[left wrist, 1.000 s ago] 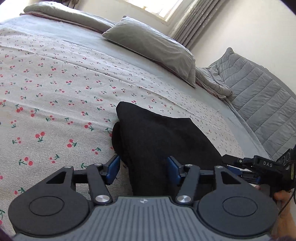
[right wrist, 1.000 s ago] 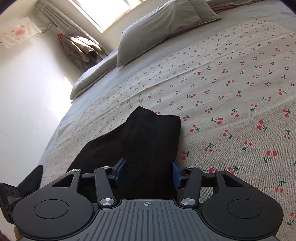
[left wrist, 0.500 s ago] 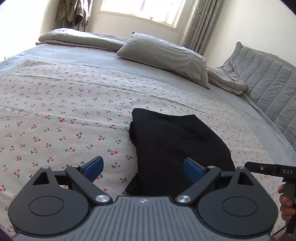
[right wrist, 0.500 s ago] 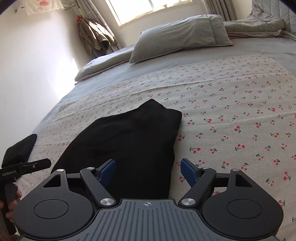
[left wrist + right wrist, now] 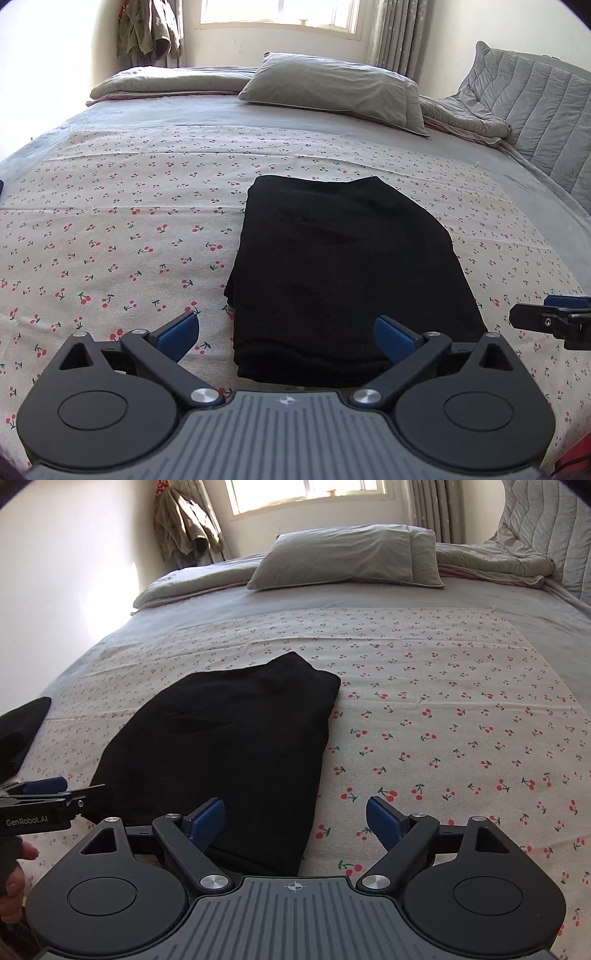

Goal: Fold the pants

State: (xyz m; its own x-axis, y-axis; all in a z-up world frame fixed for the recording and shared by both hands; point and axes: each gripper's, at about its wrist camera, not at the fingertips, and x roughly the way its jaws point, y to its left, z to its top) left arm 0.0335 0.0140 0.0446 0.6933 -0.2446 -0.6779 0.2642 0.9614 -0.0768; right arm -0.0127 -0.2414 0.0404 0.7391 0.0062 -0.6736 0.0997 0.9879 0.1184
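Black pants (image 5: 343, 266) lie folded into a compact rectangle on the cherry-print sheet (image 5: 110, 229). My left gripper (image 5: 284, 326) hovers at their near edge. Its jaws are opening wide, and the blue pads (image 5: 181, 330) touch no cloth. In the right wrist view the pants (image 5: 229, 746) sit left of centre. My right gripper (image 5: 295, 808) hangs over their near right corner. Its jaws are opening too and grip nothing. Each gripper also shows at the edge of the other's view: the right gripper (image 5: 546, 317) and the left gripper (image 5: 48, 794), with a hand (image 5: 14, 867) below it.
Another dark garment (image 5: 22, 723) lies at the sheet's left edge. A grey pillow (image 5: 332, 88) and a folded grey quilt (image 5: 162, 81) rest at the far side. A padded headboard (image 5: 535, 107) stands on the right. A jacket (image 5: 184, 528) hangs beside the window.
Both grippers have drawn back and risen away from the pants while their jaws spread from around the cloth to wide open. The tilted views have levelled, and the pants stay flat.
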